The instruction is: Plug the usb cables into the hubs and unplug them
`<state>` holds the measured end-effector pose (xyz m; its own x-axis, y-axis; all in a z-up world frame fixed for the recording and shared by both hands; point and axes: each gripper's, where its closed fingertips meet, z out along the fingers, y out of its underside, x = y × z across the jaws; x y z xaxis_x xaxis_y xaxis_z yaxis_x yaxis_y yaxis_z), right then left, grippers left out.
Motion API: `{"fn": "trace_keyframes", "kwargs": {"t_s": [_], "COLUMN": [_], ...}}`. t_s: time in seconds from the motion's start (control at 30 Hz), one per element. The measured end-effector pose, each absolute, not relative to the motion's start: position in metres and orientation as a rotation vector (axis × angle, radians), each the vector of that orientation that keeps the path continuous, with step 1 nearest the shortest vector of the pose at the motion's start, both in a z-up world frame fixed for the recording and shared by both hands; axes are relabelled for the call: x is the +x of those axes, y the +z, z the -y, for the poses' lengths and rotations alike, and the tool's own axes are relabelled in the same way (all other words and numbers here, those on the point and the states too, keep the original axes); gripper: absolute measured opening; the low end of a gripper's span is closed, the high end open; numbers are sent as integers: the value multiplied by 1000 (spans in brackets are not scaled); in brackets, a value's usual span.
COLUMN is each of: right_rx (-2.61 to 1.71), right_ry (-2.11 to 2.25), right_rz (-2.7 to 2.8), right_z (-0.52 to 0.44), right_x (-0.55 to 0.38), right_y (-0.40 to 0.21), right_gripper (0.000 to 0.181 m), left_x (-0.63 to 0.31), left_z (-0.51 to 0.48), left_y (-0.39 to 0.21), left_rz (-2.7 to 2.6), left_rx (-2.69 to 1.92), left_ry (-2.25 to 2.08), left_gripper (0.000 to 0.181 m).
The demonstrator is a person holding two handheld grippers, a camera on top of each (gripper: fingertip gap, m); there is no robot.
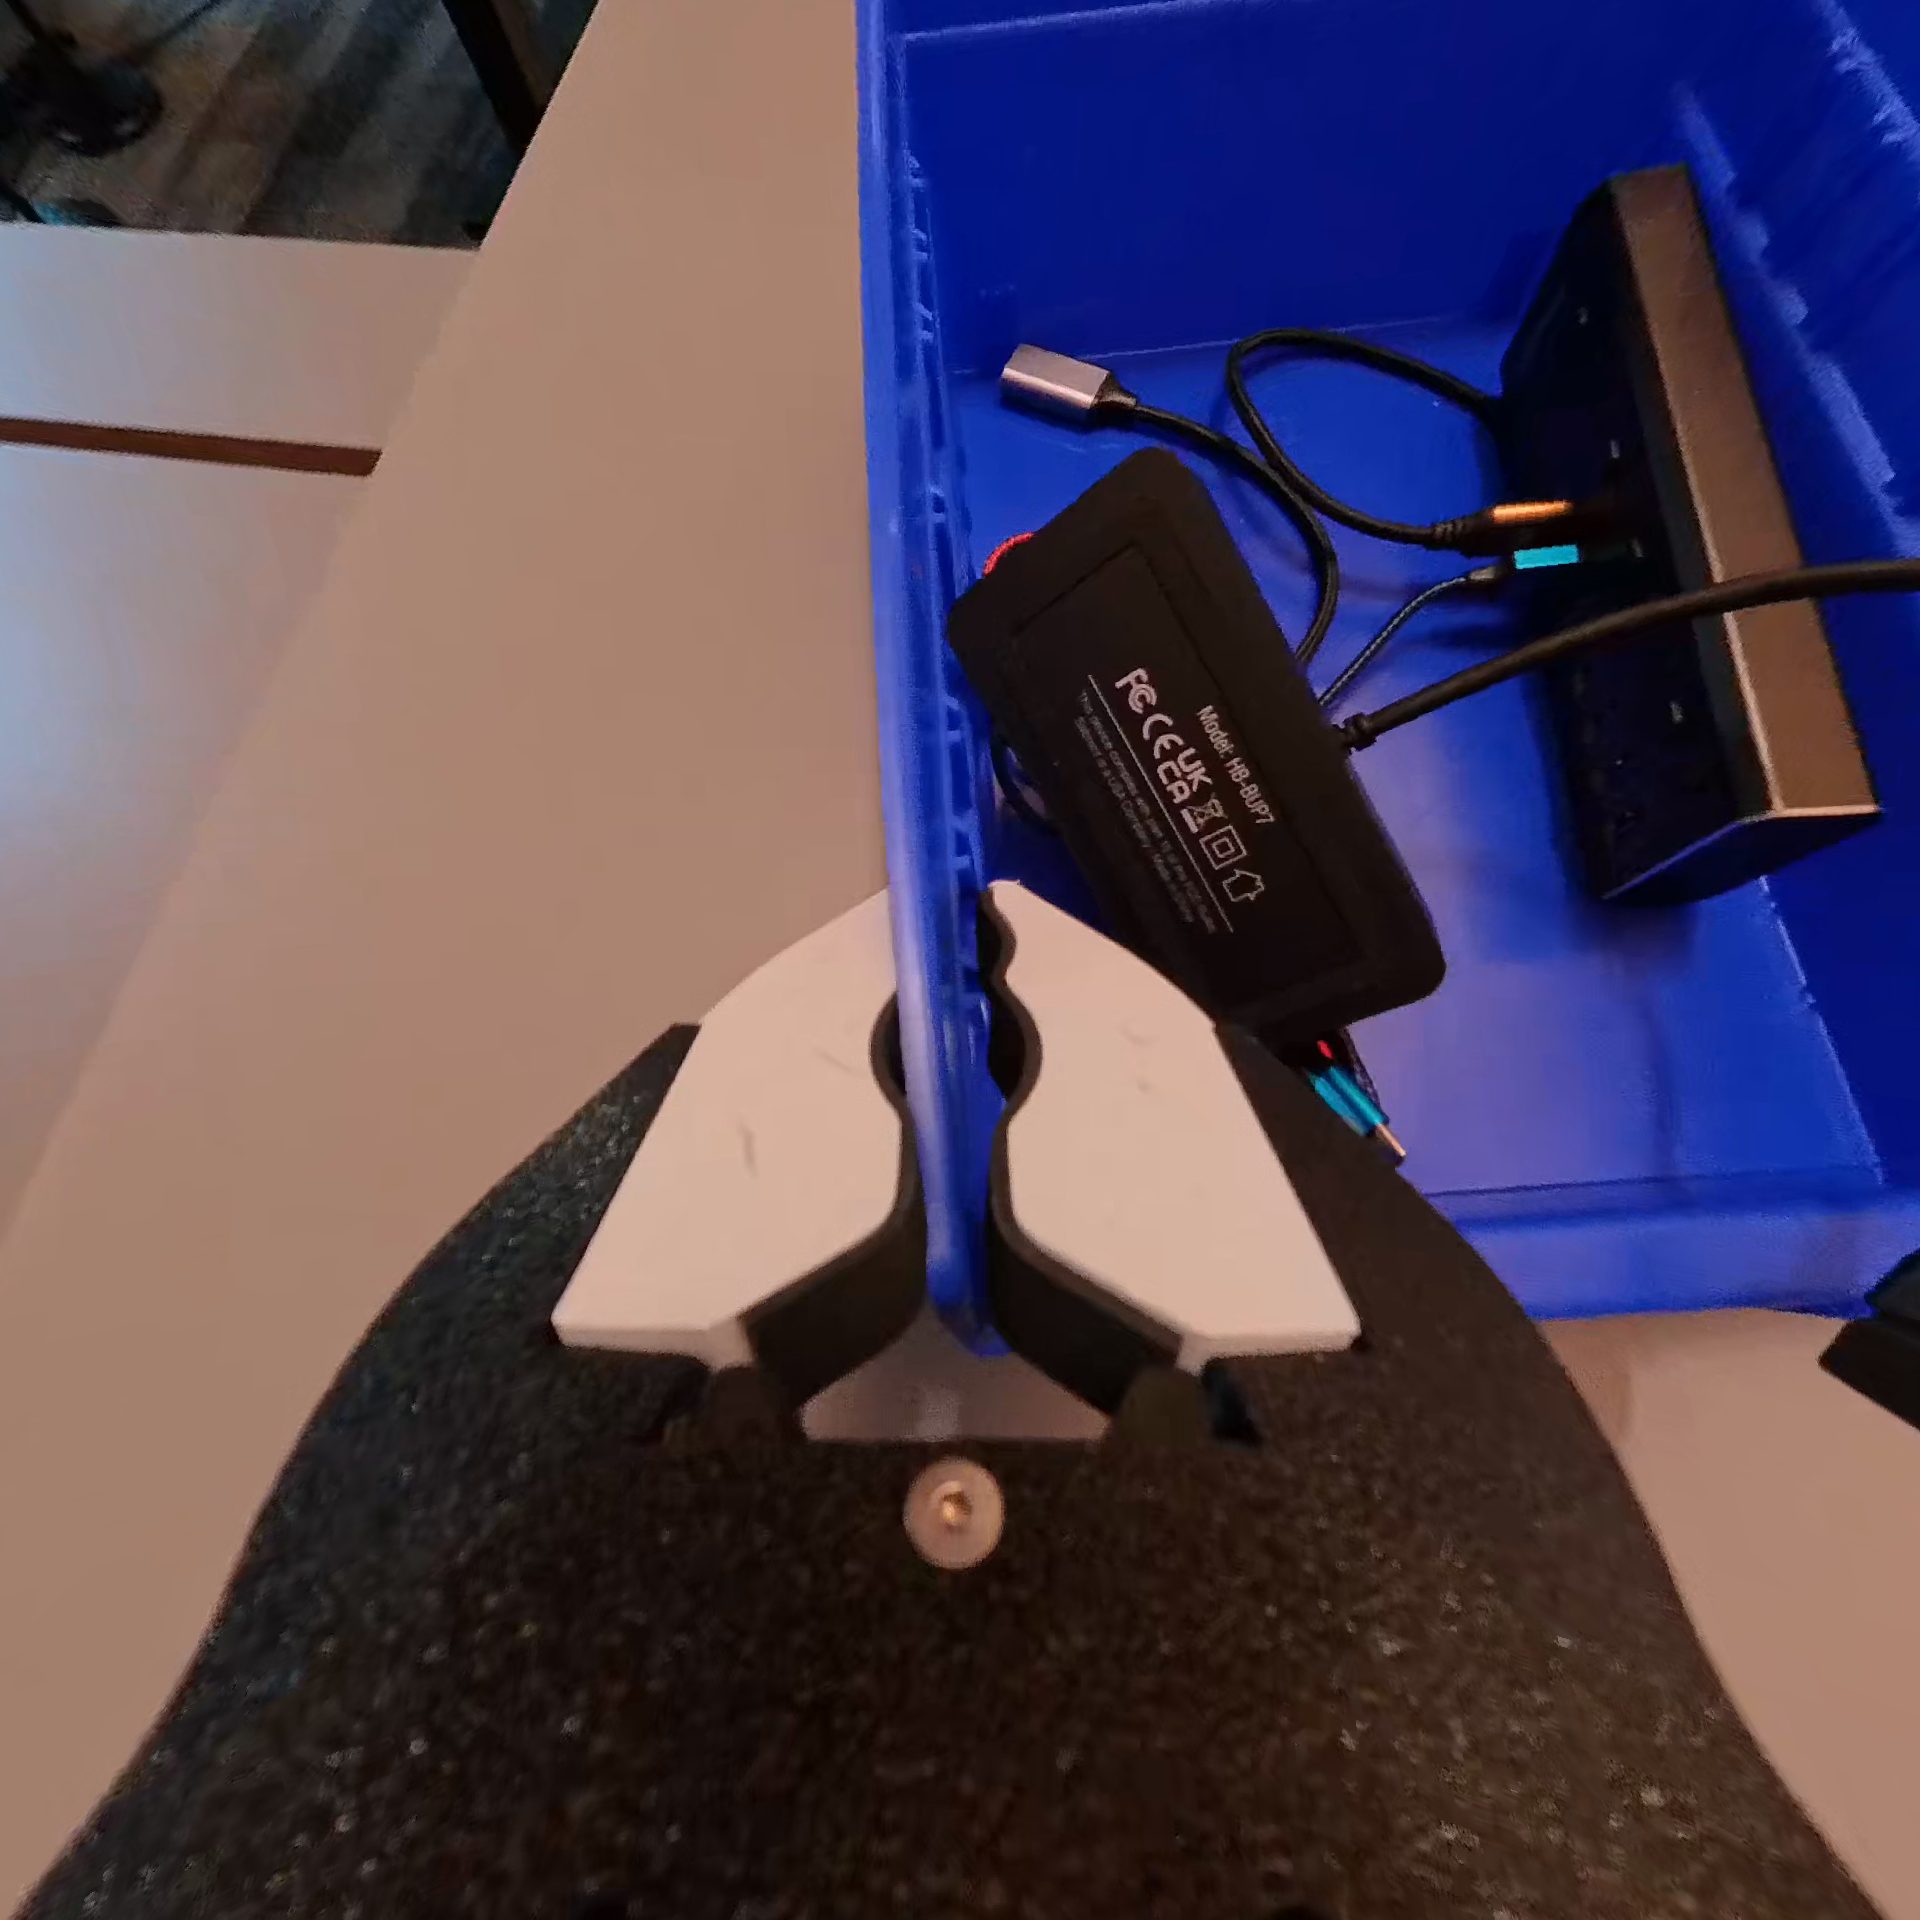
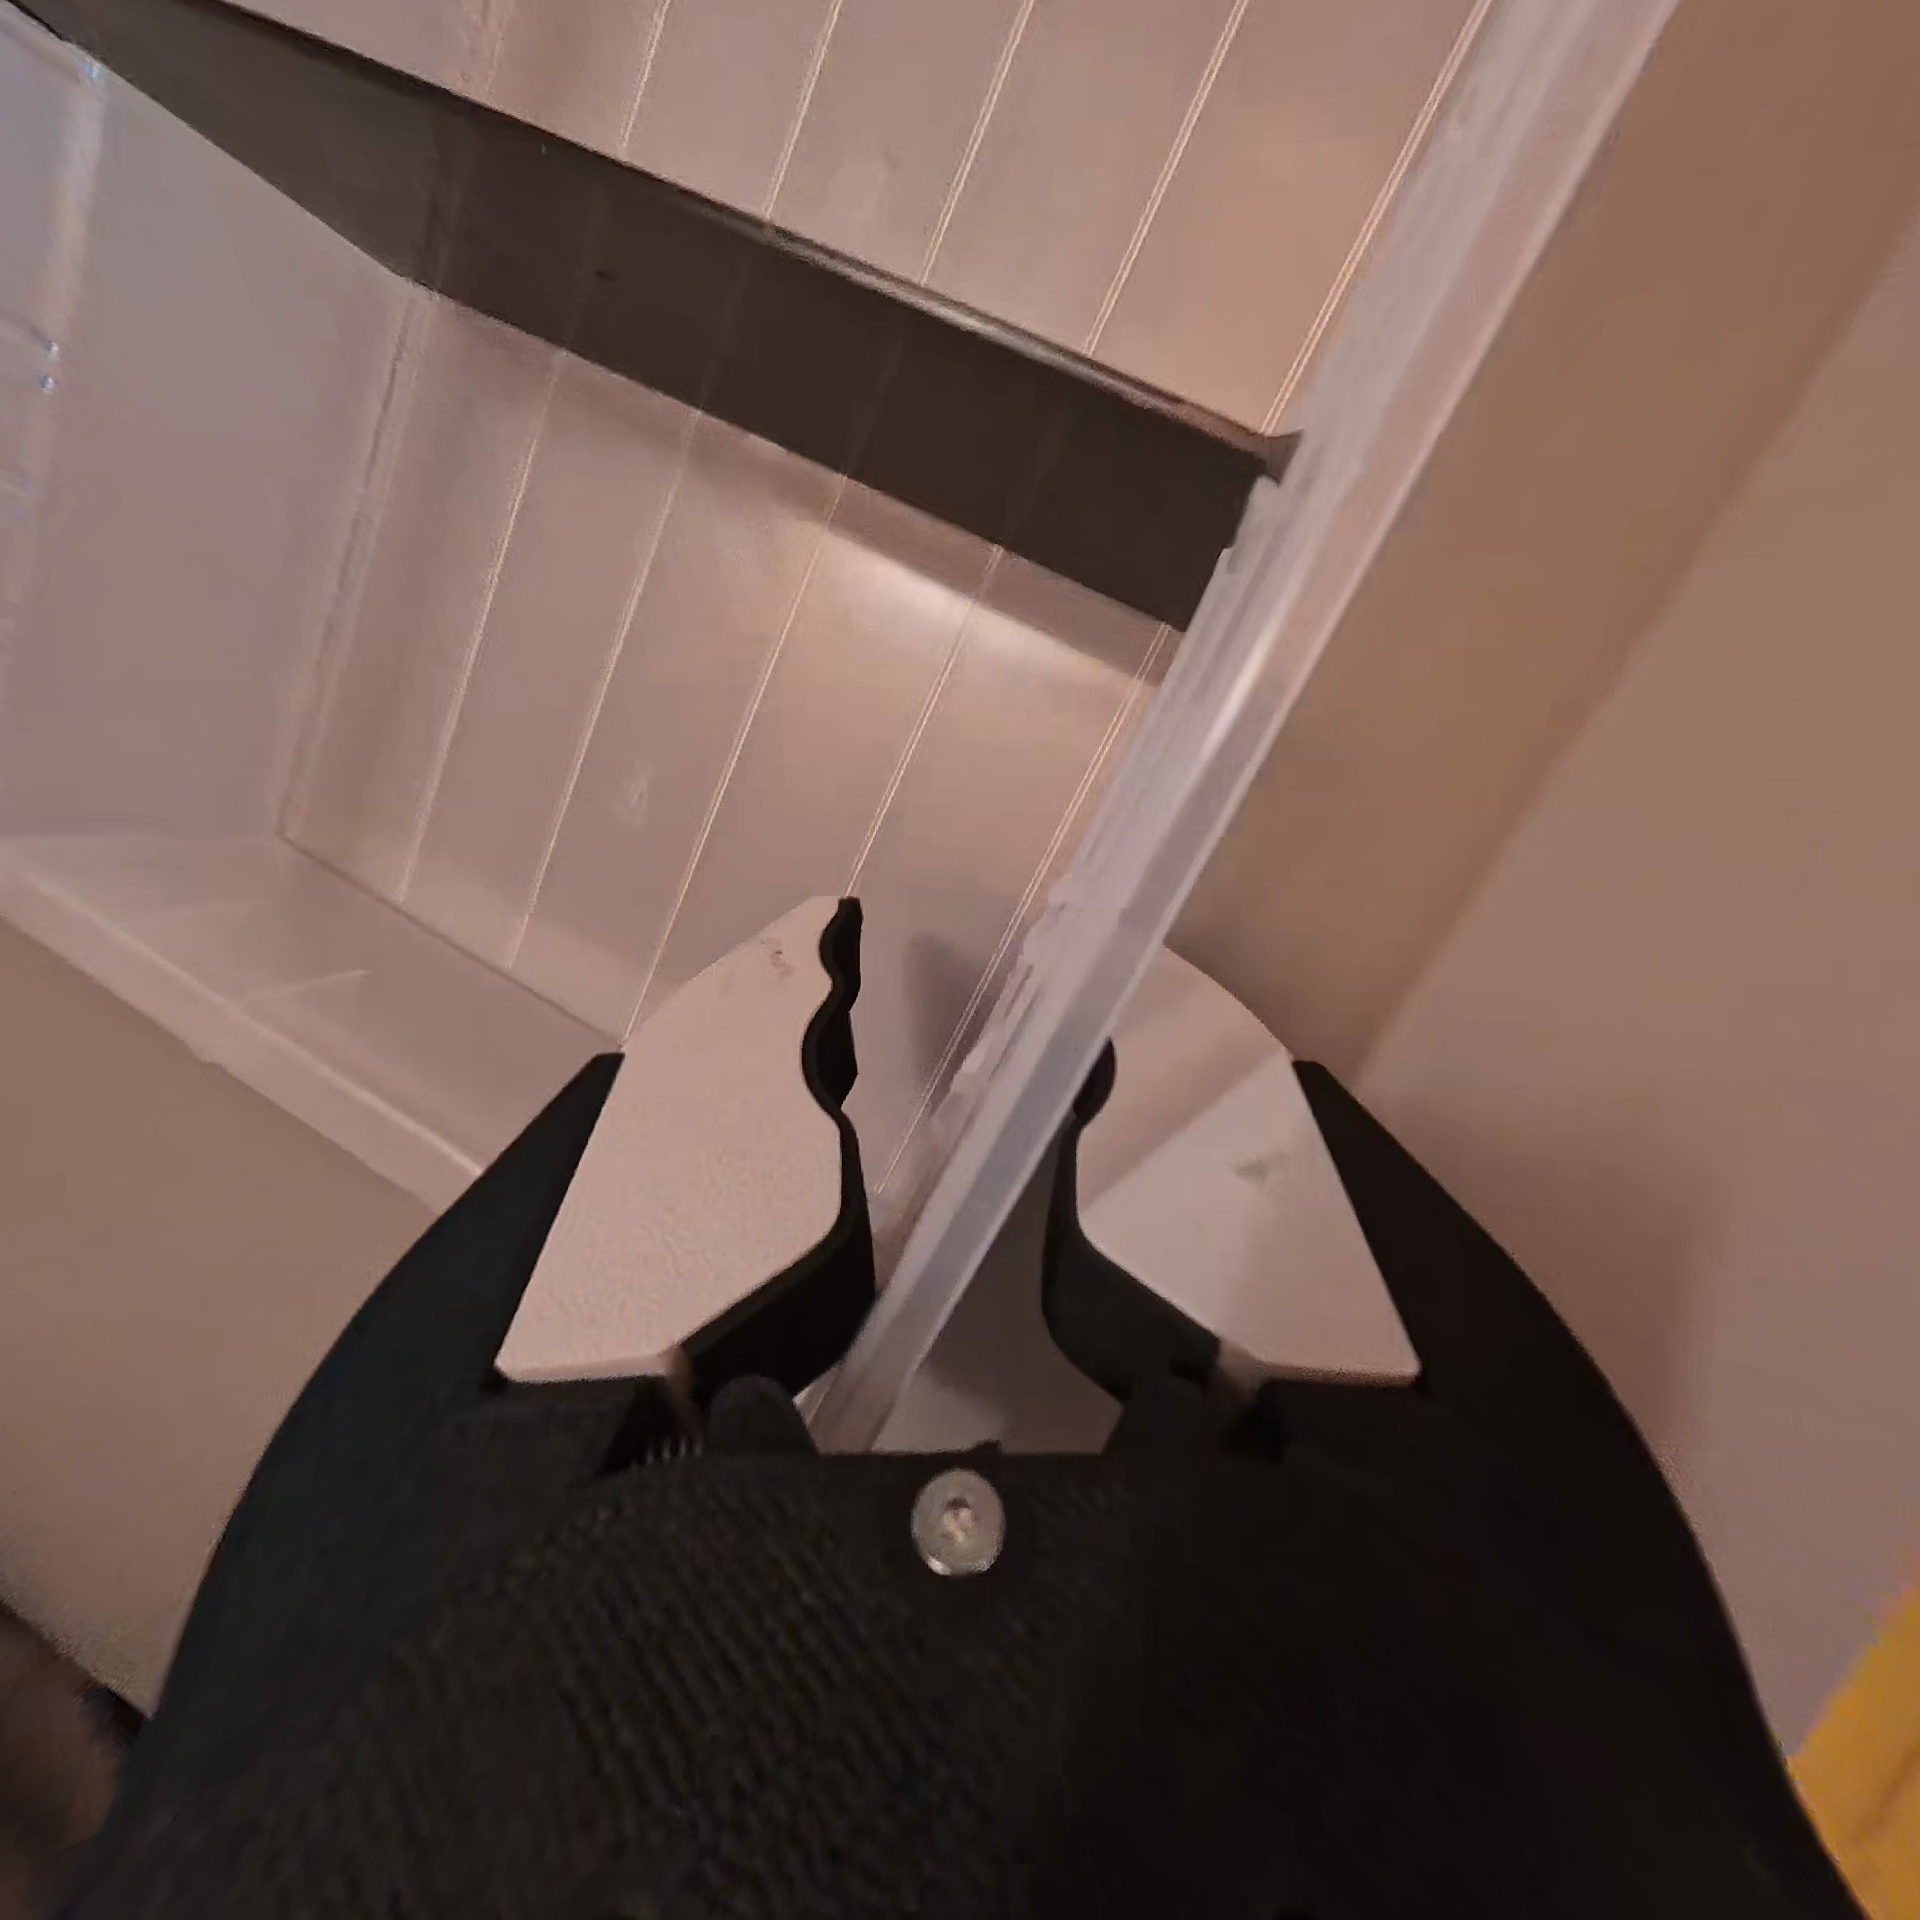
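Note:
My left gripper (image 1: 940, 935) is shut on the left wall of a blue bin (image 1: 1143, 187), one finger inside and one outside. In the bin a black hub (image 1: 1195, 748) lies label side up against that wall. A teal plug (image 1: 1345, 1101) pokes out under its near end. A grey-topped hub (image 1: 1683, 499) lies at the right with a gold plug (image 1: 1527, 511) and a teal plug (image 1: 1545, 556) in its side. A loose silver connector (image 1: 1049, 374) lies at the back. My right gripper (image 2: 977, 1039) is open, its fingers on either side of a clear bin's wall (image 2: 1299, 582).
Both bins rest on a pale table (image 1: 571, 727). A thick black cable (image 1: 1621, 623) runs from the black hub out to the right. A dark object (image 1: 1881, 1340) shows at the right edge. The clear bin holds nothing I can see. A yellow patch (image 2: 1860, 1787) lies at lower right.

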<state>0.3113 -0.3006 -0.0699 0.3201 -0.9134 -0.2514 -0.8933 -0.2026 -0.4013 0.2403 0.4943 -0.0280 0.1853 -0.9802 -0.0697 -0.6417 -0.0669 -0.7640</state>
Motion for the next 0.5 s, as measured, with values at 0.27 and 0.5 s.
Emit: {"fn": "trace_keyframes", "kwargs": {"t_s": [0.27, 0.5], "right_rx": [-2117, -2090], "right_ry": [-246, -949], "right_rz": [-1666, -1674], "right_z": [313, 332], "right_x": [328, 311], "right_y": [-65, 37], "right_gripper": [81, 99], "left_x": [249, 245], "left_z": [-500, -465], "left_y": [-20, 54], "left_rz": [-1700, -1801], "left_rx": [-1669, -1460], "left_ry": [-711, -968], "left_gripper": [18, 40]}}
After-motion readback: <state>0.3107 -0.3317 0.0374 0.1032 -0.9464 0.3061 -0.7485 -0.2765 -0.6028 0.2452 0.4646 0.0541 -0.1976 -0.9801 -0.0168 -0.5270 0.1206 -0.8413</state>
